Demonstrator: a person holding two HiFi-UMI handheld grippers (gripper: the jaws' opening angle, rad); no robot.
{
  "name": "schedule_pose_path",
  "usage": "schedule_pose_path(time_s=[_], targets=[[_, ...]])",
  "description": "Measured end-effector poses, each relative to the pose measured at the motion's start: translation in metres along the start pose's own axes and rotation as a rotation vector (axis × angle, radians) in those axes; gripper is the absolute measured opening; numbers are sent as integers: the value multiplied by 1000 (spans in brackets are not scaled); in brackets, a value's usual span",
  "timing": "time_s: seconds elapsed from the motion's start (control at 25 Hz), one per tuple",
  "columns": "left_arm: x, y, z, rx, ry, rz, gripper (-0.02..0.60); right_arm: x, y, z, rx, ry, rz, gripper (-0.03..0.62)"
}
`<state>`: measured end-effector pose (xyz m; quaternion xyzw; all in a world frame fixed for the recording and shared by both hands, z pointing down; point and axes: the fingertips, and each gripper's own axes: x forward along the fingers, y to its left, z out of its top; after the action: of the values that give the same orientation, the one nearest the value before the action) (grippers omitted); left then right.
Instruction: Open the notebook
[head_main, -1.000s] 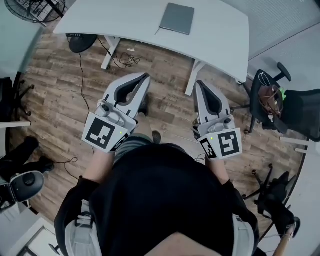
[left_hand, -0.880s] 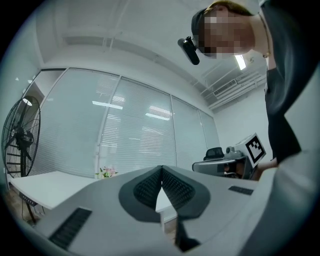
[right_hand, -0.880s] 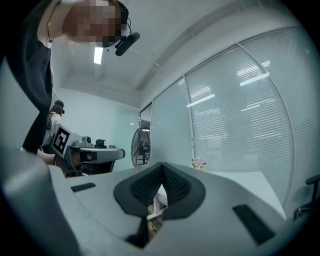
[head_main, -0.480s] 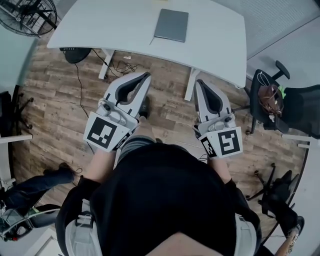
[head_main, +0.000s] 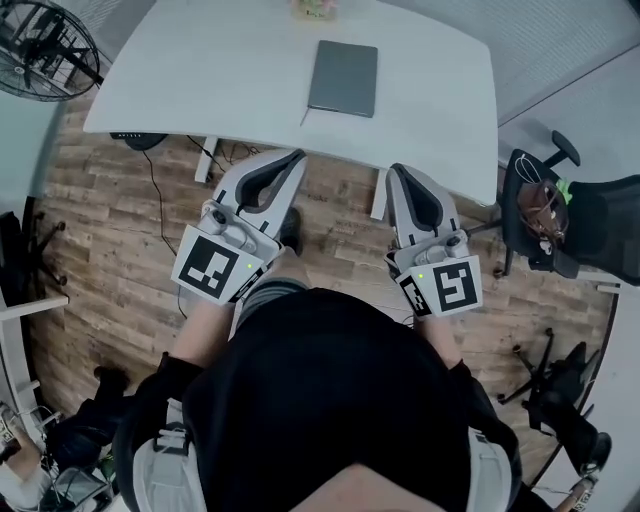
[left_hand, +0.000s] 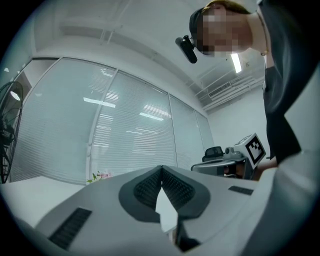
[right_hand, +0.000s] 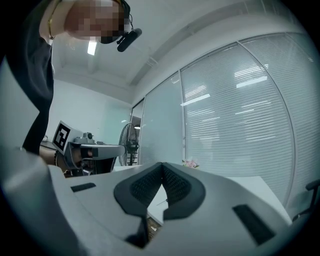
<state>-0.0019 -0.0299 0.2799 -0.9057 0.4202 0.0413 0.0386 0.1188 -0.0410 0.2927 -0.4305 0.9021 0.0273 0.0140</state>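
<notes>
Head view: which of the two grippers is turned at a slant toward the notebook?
The left gripper: it angles rightward toward the grey notebook, while the right gripper points almost straight ahead.

Counted 1 table. On it: 1 notebook, closed, around the middle; 1 small bunch of flowers at the far edge. In front of the near edge: 2 grippers, the left gripper and the right gripper, with 1 marker cube each. Past the far left corner: 1 fan. Past the right edge: 1 office chair carrying 1 brown bag.
</notes>
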Motion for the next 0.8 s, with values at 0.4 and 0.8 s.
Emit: schedule_pose_path(time_s=[0.4, 0.8], targets=[[43, 61, -5, -20, 13, -41, 8, 67, -27, -2, 12, 12, -40, 6], [90, 123, 6, -17, -12, -88, 8, 137, -56, 5, 11, 4, -83, 5]])
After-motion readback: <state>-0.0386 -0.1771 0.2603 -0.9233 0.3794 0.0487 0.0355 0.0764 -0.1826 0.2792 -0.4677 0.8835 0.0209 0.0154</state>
